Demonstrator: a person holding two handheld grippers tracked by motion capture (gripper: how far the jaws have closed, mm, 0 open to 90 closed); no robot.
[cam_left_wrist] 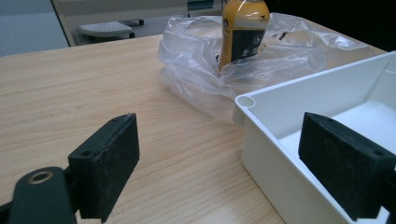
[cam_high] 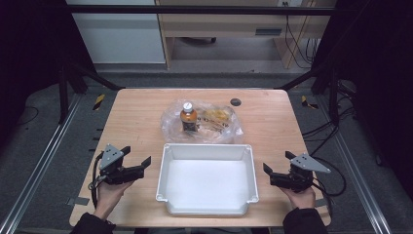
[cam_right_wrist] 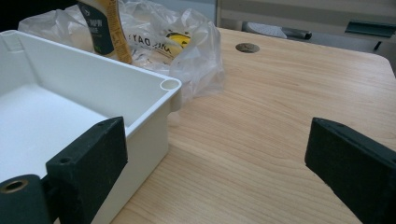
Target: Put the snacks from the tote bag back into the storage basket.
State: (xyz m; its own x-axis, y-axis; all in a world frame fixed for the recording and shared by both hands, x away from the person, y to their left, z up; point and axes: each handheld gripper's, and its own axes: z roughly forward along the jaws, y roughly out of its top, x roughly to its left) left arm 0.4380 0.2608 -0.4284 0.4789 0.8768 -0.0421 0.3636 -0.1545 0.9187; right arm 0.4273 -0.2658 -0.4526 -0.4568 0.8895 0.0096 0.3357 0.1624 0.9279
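Both grippers, left gripper (cam_high: 138, 157) and right gripper (cam_high: 276, 162), sit near with jaws wide, empty, flanking the empty white bin (cam_high: 206, 210). Bottle (cam_high: 188, 117) stands upright in the plastic bag (cam_high: 221, 127) just beyond the bin, probably with snack packets. Nothing unpacked yet.

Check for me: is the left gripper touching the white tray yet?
Apart. The high view shows bare table between the left gripper and the white tray's left wall, and the left gripper view shows its open jaws holding nothing.
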